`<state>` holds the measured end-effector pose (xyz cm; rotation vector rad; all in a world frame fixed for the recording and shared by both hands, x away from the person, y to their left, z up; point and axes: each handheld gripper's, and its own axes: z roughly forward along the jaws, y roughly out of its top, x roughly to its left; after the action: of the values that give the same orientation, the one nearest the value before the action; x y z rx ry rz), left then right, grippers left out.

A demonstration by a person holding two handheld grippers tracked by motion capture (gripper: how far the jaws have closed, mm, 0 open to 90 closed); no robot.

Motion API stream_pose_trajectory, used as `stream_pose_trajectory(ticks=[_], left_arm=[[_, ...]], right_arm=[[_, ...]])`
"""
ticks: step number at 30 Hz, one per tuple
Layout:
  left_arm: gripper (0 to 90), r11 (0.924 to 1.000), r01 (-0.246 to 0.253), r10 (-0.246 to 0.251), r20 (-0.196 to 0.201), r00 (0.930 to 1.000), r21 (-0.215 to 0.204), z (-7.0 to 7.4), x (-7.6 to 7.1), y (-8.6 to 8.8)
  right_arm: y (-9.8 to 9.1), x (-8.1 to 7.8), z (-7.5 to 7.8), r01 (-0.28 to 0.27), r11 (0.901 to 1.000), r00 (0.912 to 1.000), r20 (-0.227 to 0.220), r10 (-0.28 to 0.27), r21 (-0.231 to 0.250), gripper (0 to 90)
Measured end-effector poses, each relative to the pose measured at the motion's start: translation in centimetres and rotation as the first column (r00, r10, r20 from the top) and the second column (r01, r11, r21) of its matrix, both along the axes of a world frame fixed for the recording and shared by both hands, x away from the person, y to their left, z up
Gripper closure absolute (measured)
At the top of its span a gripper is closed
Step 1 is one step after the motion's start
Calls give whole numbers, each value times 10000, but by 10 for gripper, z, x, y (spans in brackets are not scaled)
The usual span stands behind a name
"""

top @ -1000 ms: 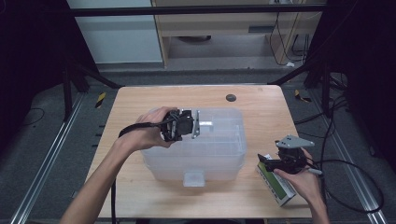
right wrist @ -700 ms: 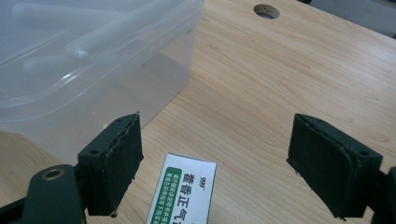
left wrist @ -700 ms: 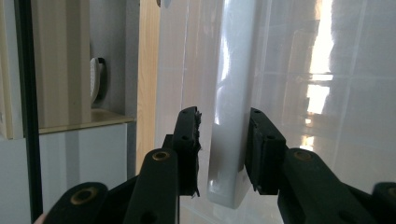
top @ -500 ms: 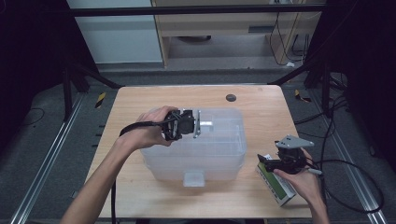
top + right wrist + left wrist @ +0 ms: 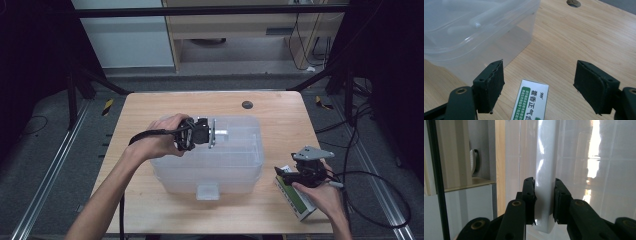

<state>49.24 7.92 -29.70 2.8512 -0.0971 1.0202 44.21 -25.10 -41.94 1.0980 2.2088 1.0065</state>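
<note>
Your left gripper (image 5: 212, 133) is sitting over the top of the clear plastic box (image 5: 235, 165), in the same spot as a second ago. Its jaws have just been closing, and the white handle (image 5: 545, 195) of the box is between them. In the left gripper view the pads (image 5: 529, 195) are sitting right against both sides of that handle, so it looks clamped, though the shiny plastic makes the exact touch a little hard to see. The high view is showing your left hand (image 5: 160, 142) wrapped round the gripper, but from up there the handle is too small to make out.

Your right gripper (image 5: 287, 176) is staying near the right front corner of the table (image 5: 280, 107), just as before. Its jaws have been closing a little, yet they are standing wide apart. The right gripper view is showing the green and white carton (image 5: 530, 101) lying flat on the wood between the two pads (image 5: 490, 85), with neither pad touching it. The same view is showing the box just beside the carton. In the high view your right hand (image 5: 320, 197) is covering part of the carton (image 5: 295, 200).
</note>
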Motion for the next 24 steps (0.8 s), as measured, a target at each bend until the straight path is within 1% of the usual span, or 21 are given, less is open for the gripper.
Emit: stream_pose_trajectory(ticks=[1, 3, 5, 7, 11, 13, 15, 16, 18, 20, 22, 24], left_arm=[[748, 10000, -11, 11, -3, 10000, -66, -1, 0, 0], [748, 10000, -20, 20, -30, 10000, -38, 0, 0, 0], [749, 9999, 14, -14, -15, 10000, 107, 1, 0, -1], [751, 9998, 61, -62, 20, 10000, 165, 1, 0, -1], [753, 9999, 75, -75, 0, 10000, 109, 1, 0, -1], [754, 9998, 135, -135, 8, 9999, 156, 1, 0, -1], [754, 9998, 116, -115, -61, 9999, 152, 2, 1, -1], [754, 9997, 73, -70, -119, 9999, 231, 2, 1, -1], [755, 9998, 121, -120, -81, 9999, 141, 1, 1, -2], [755, 9995, 145, -144, -43, 9999, 290, 2, 1, -2], [756, 9997, 148, -146, -90, 9999, 191, 2, 1, -1], [756, 9995, 178, -175, -122, 9998, 261, 2, 2, -1]], right_arm=[[0, 0, 0, -4, 10000, 10000, -28, 4, 25, 245], [0, 0, 0, -40, 10000, 10000, -41, 41, 33, 250], [1, -1, 0, -36, 10000, 10000, -66, 37, 85, 255], [0, -1, 1, -36, 9999, 10000, -53, 36, 107, 259], [0, -1, 1, -45, 9998, 10000, -79, 46, 202, 269], [0, -1, 1, -65, 9997, 9999, -75, 67, 218, 274], [0, -1, 2, -70, 9996, 9999, -87, 73, 262, 276], [0, -2, 2, -74, 9996, 9999, -107, 77, 278, 278], [1, -2, 2, -80, 9995, 9999, -131, 84, 299, 281], [1, -2, 3, -102, 9994, 9998, -147, 107, 325, 286], [1, -3, 3, -116, 9994, 9998, -179, 122, 326, 291], [2, -3, 4, -180, 9993, 9997, -138, 184, 326, 295]])
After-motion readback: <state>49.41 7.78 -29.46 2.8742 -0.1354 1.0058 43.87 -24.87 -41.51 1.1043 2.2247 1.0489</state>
